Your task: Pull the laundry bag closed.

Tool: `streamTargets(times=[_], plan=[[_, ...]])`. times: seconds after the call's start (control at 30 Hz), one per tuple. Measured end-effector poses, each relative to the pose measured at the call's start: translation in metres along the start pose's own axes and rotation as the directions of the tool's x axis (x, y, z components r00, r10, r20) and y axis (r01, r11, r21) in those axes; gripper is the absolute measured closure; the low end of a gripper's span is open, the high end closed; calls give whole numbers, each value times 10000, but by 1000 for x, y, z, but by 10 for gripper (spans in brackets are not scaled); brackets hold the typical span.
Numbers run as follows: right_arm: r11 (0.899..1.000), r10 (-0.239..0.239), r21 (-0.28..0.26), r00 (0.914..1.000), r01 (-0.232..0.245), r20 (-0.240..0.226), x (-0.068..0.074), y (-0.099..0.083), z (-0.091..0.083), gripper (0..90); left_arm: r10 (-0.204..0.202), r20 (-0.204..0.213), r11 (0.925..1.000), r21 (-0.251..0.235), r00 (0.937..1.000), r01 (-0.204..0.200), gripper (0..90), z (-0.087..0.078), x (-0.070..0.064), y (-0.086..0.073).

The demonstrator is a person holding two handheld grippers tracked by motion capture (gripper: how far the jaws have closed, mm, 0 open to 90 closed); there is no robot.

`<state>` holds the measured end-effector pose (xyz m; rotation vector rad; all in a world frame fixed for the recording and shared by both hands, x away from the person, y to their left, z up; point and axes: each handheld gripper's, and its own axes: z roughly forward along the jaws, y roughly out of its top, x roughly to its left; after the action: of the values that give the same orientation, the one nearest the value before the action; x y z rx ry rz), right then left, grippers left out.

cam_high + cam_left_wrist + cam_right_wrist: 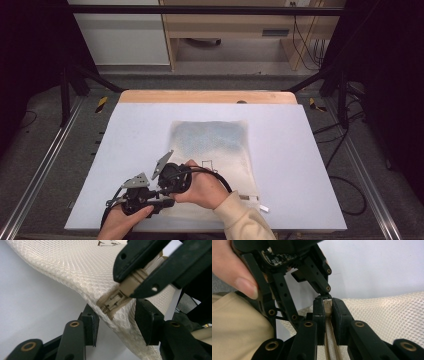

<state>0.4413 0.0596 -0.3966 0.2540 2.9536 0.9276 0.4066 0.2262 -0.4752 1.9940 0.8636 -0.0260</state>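
- I see the mesh bag lying flat on the desk, its near left corner lifted where both grippers meet.
- My right gripper is clamped on the zipper pull; its jaws pinch the beige tab, and the zipper runs down between them.
- In the left gripper view the same pull sits in the right gripper's jaws, with the slider at the bag's edge.
- My left gripper stands apart: its jaws straddle the bag's corner just below the slider, with a gap on the left side, so nothing is pinched.
- From the high view the left gripper and right gripper are close together at the bag's near left corner, the right hand resting over the bag.
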Motion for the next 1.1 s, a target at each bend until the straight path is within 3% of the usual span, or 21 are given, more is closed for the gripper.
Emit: streamTargets(times=[0.23, 0.53, 0.77, 1.1], plan=[[10000, 45, 40, 10000, -45, -11, 0, 1, 2, 819, -9, 78, 9999, 119, 10000, 8, 604, 2, 2, 1], [10000, 67, -59, 10000, -67, -33, -2, -3, 2, 819, -43, 1, 9998, 172, 10000, 43, 737, 3, 5, 1], [10000, 99, -10, 10000, -99, -9, -2, -3, 3, 819, 4, -141, 9997, 261, 9999, 0, 733, 5, 5, 2], [10000, -83, 44, 9999, 82, 120, -3, -7, 2, 818, -52, -256, 9991, 412, 9997, 62, 812, 7, 4, 2]])
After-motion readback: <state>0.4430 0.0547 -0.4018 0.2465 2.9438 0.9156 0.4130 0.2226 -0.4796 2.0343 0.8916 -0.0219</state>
